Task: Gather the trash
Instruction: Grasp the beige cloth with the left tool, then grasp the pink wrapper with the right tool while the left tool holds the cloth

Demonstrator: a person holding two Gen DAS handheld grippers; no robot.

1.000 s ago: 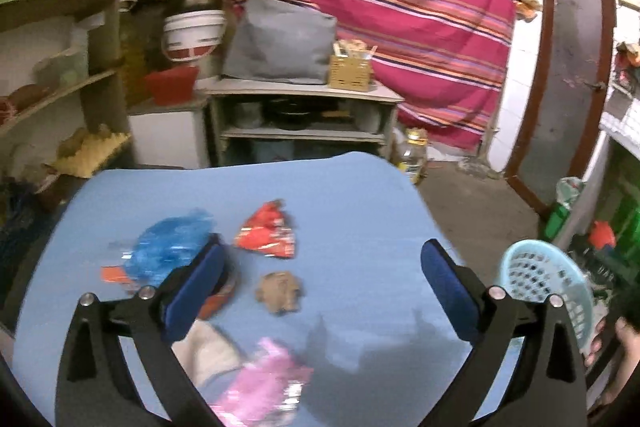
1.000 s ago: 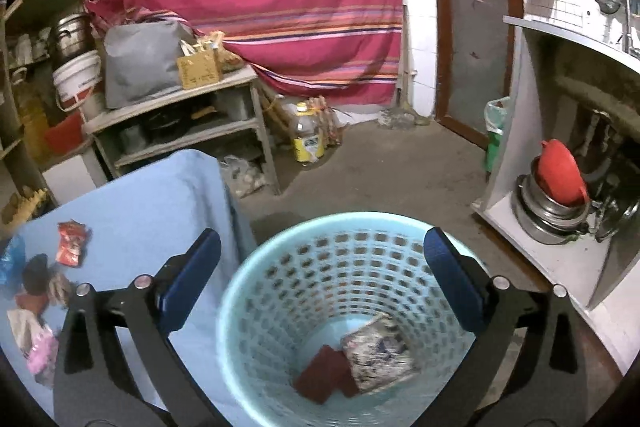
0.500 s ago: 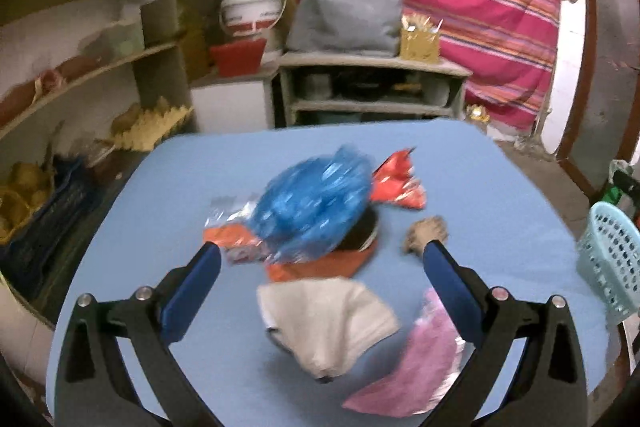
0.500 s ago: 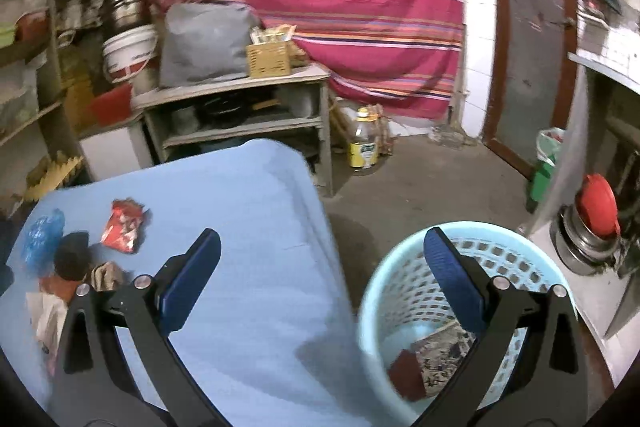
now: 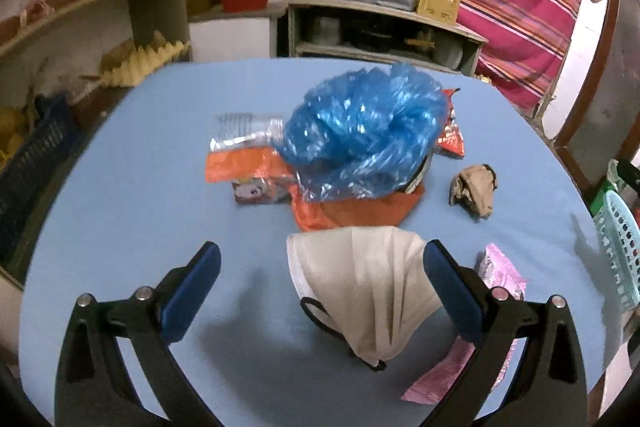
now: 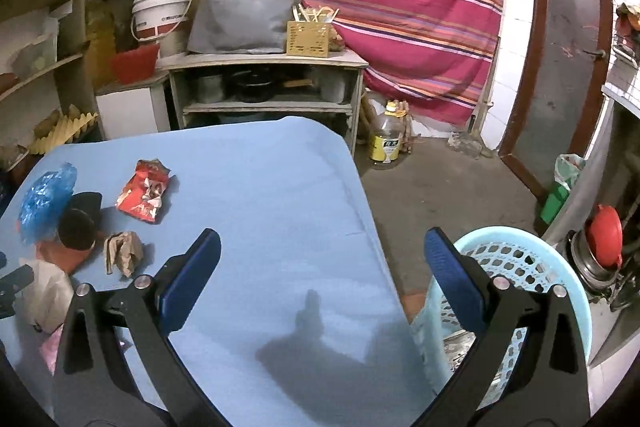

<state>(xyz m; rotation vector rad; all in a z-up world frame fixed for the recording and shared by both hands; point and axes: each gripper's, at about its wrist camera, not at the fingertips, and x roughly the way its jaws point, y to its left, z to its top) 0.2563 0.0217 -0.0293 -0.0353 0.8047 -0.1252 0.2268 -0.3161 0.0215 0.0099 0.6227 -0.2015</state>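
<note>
In the left wrist view, the left gripper [image 5: 320, 285] is seen wide open at the bottom of the frame, with nothing held. A beige face mask [image 5: 360, 291] lies on the blue table [image 5: 152, 163] between the two fingers, closer to the right finger and just touching it in the picture. A pink wrapper [image 5: 500, 275] is partly hidden behind that finger at lower right. Above the mask, at frame centre, an orange wrapper [image 5: 360, 211] is overlapped by a crumpled blue plastic bag [image 5: 364, 135], and a brown paper wad [image 5: 474, 187] lies apart at centre right.

In the right wrist view, the right gripper [image 6: 320, 285] is likewise spread wide and empty over bare tabletop. The trash is gathered at the left edge, well outside its fingers; a red snack packet [image 6: 144, 191] lies at upper left. The light blue basket [image 6: 532, 263] stands at lower right, behind the right finger, beside the table edge.
</note>
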